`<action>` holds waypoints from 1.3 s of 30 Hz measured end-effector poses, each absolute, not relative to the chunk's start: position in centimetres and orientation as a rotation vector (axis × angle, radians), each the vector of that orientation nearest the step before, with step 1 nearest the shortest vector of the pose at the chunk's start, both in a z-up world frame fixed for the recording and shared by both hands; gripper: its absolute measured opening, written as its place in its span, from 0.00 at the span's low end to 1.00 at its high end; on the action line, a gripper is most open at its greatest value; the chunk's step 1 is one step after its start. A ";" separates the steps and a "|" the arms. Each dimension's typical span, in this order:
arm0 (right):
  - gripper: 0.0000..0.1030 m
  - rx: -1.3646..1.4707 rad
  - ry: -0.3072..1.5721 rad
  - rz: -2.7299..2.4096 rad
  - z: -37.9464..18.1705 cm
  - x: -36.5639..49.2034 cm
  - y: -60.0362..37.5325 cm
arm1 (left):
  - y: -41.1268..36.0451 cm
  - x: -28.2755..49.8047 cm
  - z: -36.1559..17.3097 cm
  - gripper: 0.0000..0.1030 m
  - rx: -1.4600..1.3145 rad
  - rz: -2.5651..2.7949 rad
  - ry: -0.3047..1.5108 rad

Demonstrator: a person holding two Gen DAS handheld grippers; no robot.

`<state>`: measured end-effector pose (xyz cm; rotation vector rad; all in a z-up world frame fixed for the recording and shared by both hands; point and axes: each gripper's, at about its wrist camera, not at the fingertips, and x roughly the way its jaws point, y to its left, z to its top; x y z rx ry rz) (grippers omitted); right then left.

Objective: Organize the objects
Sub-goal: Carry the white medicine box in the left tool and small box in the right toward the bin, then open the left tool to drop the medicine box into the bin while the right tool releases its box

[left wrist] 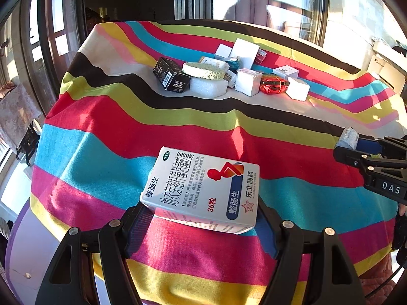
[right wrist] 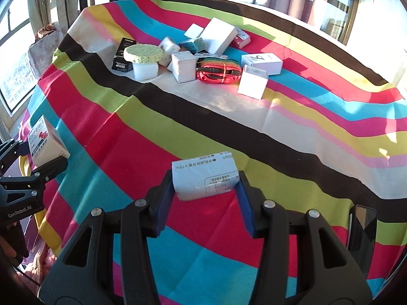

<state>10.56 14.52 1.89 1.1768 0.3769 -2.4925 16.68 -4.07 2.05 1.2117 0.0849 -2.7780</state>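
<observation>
My left gripper (left wrist: 201,218) is shut on a white medicine box (left wrist: 203,190) with red and blue print, held above the striped tablecloth; it also shows in the right wrist view (right wrist: 43,139). My right gripper (right wrist: 203,188) is shut on a pale blue wrapped packet (right wrist: 206,175); it also shows in the left wrist view (left wrist: 348,138). A pile of objects lies mid-table: a black box (left wrist: 170,77), a green sponge (left wrist: 203,70) on white foam (left wrist: 208,87), white boxes (left wrist: 248,81) and a red strap bundle (left wrist: 273,84).
The table wears a bright striped cloth (right wrist: 178,117). A dark phone (right wrist: 362,228) lies at its near right edge. Windows and a dark cabinet stand behind the table. A cloth-draped object (left wrist: 15,109) stands to the left.
</observation>
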 end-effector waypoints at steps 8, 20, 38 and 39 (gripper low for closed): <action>0.50 1.150 0.411 -2.432 2.1 12.2 12.2 | -4.7 19.1 1.9 0.71 1.210 -2.767 0.115; 0.50 1.081 0.507 -2.316 1.7 15.5 7.5 | -8.1 23.1 2.1 0.71 1.169 -2.697 0.165; 0.50 0.965 0.710 -2.031 1.0 22.4 -1.6 | -16.0 31.4 -0.5 0.71 1.167 -2.443 0.358; 0.50 0.955 0.720 -2.006 1.0 22.9 -2.2 | -16.5 31.7 -0.6 0.71 1.163 -2.429 0.367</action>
